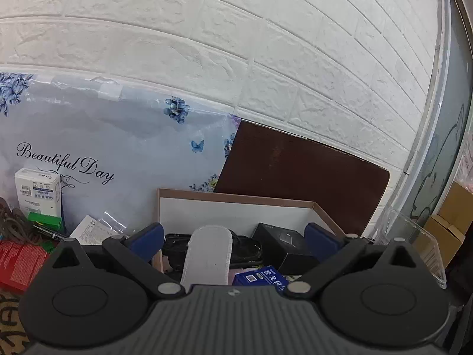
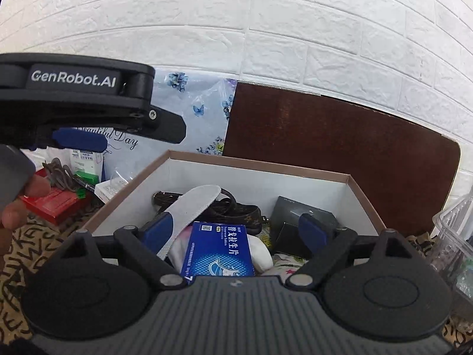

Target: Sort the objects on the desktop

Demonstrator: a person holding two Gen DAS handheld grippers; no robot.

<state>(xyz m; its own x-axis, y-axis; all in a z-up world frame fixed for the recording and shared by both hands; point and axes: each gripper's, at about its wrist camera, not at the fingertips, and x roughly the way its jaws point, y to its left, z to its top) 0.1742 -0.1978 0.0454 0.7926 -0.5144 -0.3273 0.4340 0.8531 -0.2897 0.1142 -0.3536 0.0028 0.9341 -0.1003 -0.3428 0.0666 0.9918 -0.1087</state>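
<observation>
Cardboard box point(image 2: 257, 164) holding grey insole point(image 2: 192, 207), blue medicine box point(image 2: 218, 248), black box point(image 2: 295, 222)

1. A white embossed brick-pattern wall point(image 1: 207, 29) is filling the upper half of both views.
2. A pale blue floral sheet point(image 1: 118, 148) printed "Beautiful Day" is leaning against the wall.
3. A dark brown board point(image 2: 340, 153) is standing beside it, touching the wall.
4. A tan cloth with black markings point(image 2: 35, 245) is covering the surface below.
5. Even light is falling throughout.
</observation>
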